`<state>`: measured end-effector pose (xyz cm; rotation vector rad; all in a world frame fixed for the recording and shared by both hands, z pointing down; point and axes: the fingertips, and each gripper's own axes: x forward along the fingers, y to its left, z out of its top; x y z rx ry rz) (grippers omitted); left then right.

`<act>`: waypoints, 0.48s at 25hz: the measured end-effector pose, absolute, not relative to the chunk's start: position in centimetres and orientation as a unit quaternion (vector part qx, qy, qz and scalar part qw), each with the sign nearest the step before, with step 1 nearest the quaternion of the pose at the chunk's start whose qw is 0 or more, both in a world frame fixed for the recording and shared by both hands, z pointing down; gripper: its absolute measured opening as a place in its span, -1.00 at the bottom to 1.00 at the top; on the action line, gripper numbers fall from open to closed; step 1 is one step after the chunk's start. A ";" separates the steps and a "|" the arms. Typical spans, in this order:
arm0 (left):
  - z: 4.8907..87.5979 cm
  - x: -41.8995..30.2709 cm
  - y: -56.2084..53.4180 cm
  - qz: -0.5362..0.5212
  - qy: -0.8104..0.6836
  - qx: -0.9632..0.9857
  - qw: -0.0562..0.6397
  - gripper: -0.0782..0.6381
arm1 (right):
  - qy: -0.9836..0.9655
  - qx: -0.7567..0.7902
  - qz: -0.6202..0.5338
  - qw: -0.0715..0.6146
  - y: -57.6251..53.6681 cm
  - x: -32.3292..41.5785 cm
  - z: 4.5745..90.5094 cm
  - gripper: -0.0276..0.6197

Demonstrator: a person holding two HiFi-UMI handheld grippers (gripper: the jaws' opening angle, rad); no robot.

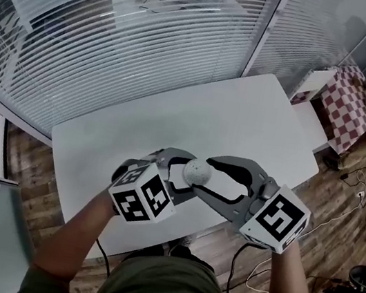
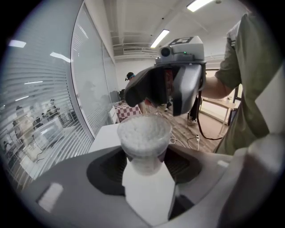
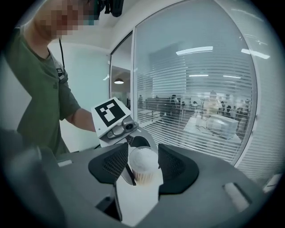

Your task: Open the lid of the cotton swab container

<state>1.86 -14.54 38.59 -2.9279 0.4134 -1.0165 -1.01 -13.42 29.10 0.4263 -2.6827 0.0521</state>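
Two grippers over one white table (image 1: 244, 118): left gripper (image 1: 181, 178) at nine o'clock, right gripper (image 1: 219, 174) at three, one round cotton swab container (image 1: 197, 172) between. Left gripper view: jaws clamp the clear cylinder, fluffy white tips on top. Right gripper view: ribbed dark jaws stand apart, flanking it.

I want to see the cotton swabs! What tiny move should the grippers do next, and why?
Probably close the right gripper gently on the lid. Its jaws stand apart on either side of it, not pressing, while the left gripper is shut on the cotton swab container below. The lid looks still on, so it needs gripping before it can come off.
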 end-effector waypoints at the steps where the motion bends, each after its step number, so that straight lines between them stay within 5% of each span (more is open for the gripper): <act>1: 38.5 1.8 -14.5 -0.326 0.131 -0.936 0.008 -0.04 | -0.963 0.145 0.015 0.226 -13.3 -1.2 29.2 -0.28; 12: 38.5 1.6 -14.2 -0.342 0.116 -0.932 0.014 -0.04 | -0.943 0.100 0.038 0.315 -14.0 -2.7 31.9 -0.09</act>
